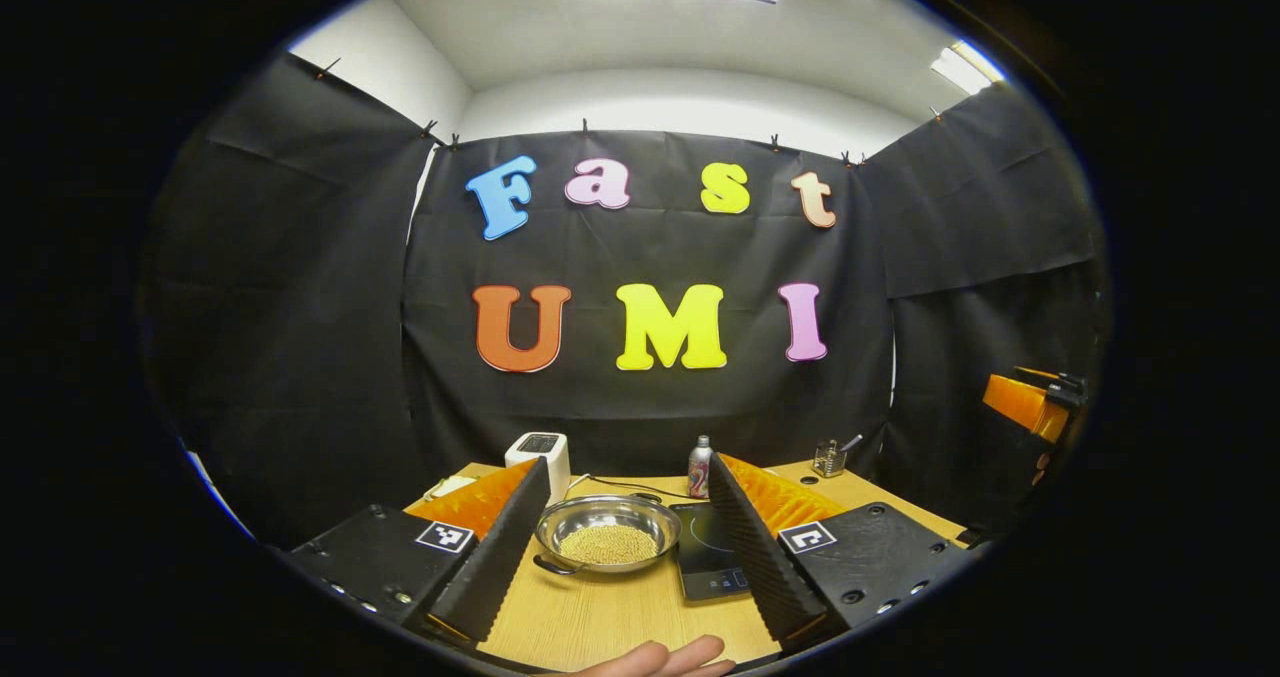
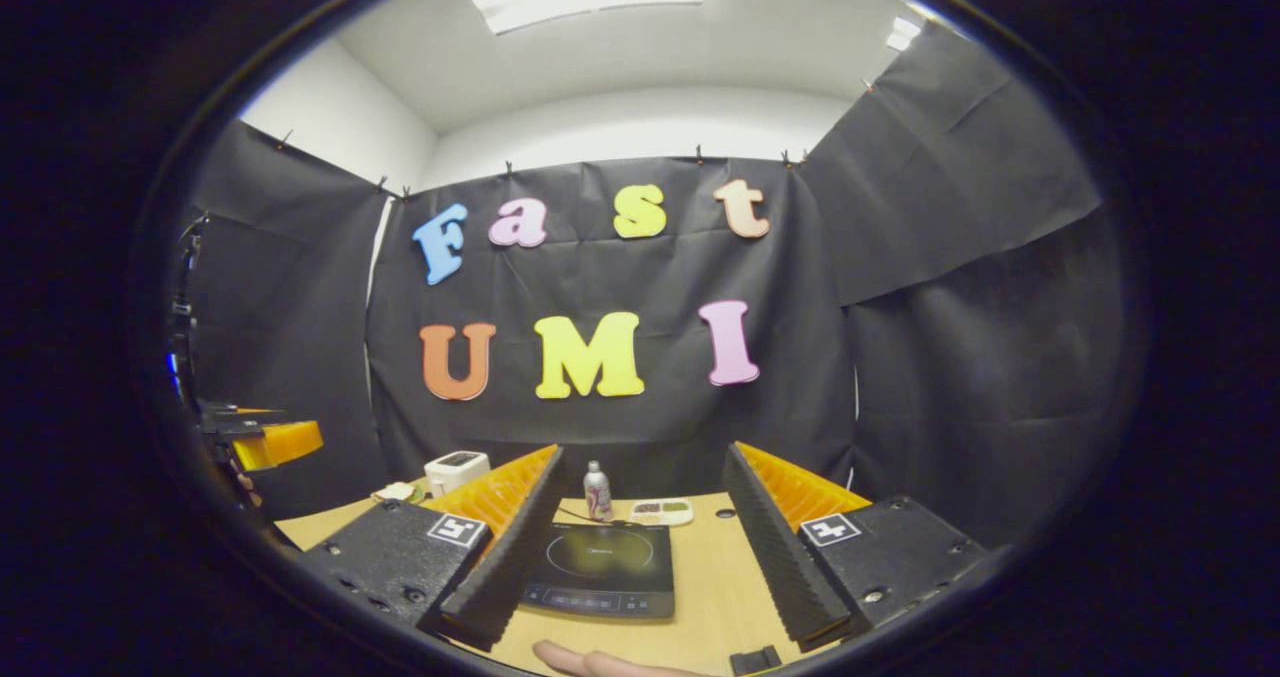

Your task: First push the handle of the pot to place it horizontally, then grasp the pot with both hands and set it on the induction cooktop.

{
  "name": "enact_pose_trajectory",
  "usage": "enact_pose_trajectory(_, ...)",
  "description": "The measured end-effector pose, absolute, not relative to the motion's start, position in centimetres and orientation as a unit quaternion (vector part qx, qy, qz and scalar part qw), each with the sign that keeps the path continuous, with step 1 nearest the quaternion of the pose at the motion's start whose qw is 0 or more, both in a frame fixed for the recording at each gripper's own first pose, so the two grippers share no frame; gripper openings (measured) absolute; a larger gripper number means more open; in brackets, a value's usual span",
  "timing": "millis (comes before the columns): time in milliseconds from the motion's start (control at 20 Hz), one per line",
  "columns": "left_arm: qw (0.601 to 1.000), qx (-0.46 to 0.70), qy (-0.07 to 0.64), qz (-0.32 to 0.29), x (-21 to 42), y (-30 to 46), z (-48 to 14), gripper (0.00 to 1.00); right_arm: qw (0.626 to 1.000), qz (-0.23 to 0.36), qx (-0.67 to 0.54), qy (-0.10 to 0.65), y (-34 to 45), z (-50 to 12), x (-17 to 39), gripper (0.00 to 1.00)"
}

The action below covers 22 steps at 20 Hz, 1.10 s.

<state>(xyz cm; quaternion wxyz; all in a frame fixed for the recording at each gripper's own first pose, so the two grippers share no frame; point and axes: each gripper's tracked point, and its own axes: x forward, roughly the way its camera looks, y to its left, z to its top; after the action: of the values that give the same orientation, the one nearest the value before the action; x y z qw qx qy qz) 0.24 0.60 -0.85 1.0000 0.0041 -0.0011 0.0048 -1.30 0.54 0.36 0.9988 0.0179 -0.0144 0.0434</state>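
- The wooden surface (image 1: pixel 590 622) carries everything, with the booth's black cloth hanging behind it.
- The induction cooktop (image 2: pixel 600 567) lies flat and bare; in the left gripper view it sits just beside the pot, on that view's right.
- The pot (image 1: pixel 607 534), a shallow steel one with pale grains inside, rests on the surface, not yet on the cooktop; its dark handle (image 1: pixel 553 565) juts from the near-left rim at a slant.
- The left gripper (image 1: pixel 625 557) hangs spread wide and empty, framing the pot without touching it.
- The right gripper (image 2: pixel 625 567) is likewise wide and holds nothing, looking at the cooktop.
- A white appliance (image 1: pixel 540 457), a small bottle (image 1: pixel 700 467) and a little dish (image 2: pixel 662 510) stand farther back.
- I judge the handle push is the step in hand, untouched as yet; next, one gripper must come down beside the handle and nudge it sideways.
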Motion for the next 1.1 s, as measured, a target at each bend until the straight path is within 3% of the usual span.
enact_pose_trajectory(600, 0.999, -0.019, 0.012, 0.045, 1.4, 5.2, -3.2, 0.95, 1.000, 0.025, 0.009, -0.014, -0.3, -1.1, 0.1, 0.97)
enact_pose_trajectory(850, 0.997, 0.014, -0.027, 0.064, 3.2, 7.6, -2.5, 0.94, 0.999, 0.033, 0.004, -0.006, 0.6, -2.2, 1.5, 0.97)
enact_pose_trajectory(1050, 0.995, 0.057, -0.041, 0.066, 4.8, 7.8, -3.8, 0.75, 0.999, 0.035, 0.000, -0.002, 0.8, -3.5, 2.9, 0.97)
enact_pose_trajectory(1100, 0.996, 0.052, -0.031, 0.066, 5.3, 7.6, -4.8, 0.60, 0.999, 0.034, 0.001, 0.000, 0.8, -3.7, 3.3, 0.98)
